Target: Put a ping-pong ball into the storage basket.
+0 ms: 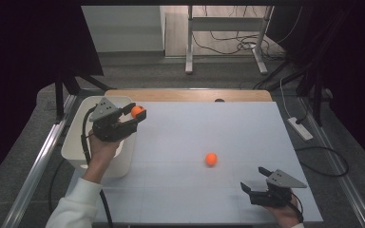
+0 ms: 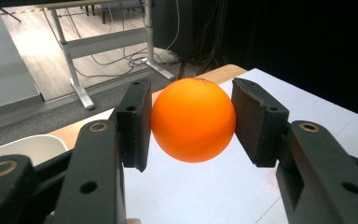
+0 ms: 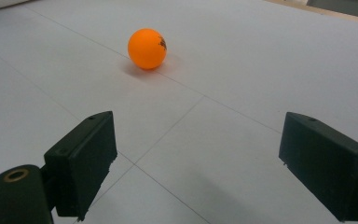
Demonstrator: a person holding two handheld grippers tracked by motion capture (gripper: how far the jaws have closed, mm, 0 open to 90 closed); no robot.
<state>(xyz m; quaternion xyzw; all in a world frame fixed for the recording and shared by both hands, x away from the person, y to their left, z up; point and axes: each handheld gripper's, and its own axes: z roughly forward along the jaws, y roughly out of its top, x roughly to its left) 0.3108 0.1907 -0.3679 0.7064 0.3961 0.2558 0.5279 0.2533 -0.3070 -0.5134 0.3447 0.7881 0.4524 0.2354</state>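
My left gripper [image 1: 136, 115] is shut on an orange ball [image 1: 137, 111], held in the air beside the right rim of a white bin [image 1: 78, 154] at the table's left. In the left gripper view the ball [image 2: 193, 120] is pinched between both pads. A second orange ball [image 1: 211, 159] lies on the white table top, right of centre. My right gripper [image 1: 253, 179] rests low near the front right corner, open and empty, pointing toward that ball [image 3: 147, 48], which lies some way ahead of its jaws.
The white table surface [image 1: 209, 128] has a wooden strip along its far edge. Beyond it stand a metal desk frame [image 1: 228, 28] and loose cables on the floor. A power strip [image 1: 300, 128] lies off the table's right side.
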